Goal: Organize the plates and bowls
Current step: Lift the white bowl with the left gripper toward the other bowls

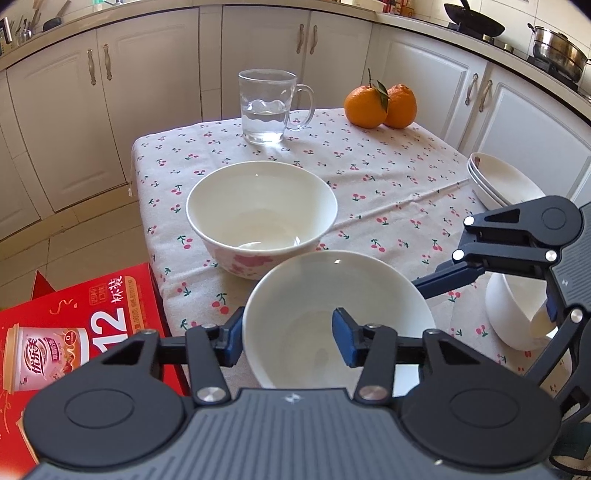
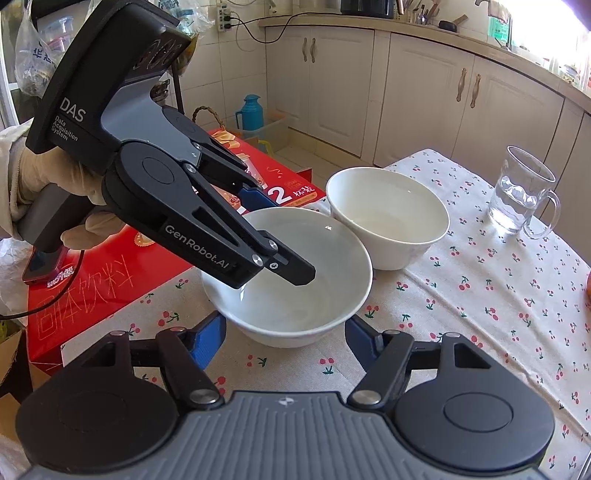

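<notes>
Crowding the cherry-print tablecloth [image 1: 388,177] are a glass mug [image 1: 267,107], two oranges [image 1: 380,105] and four bowls, two of them stacked. The left gripper [image 1: 291,339] pinches the near bowl's [image 1: 340,291] rim. The right gripper [image 2: 284,338] stands open, its fingers beside that bowl, not touching. Only the right wrist view shows the gloved hand [image 2: 48,173].

I'm in a home kitchen: cream cabinets [image 1: 155,81] around me, a wok [image 1: 474,23] and steel pot [image 1: 557,51] on what looks like a stove.
</notes>
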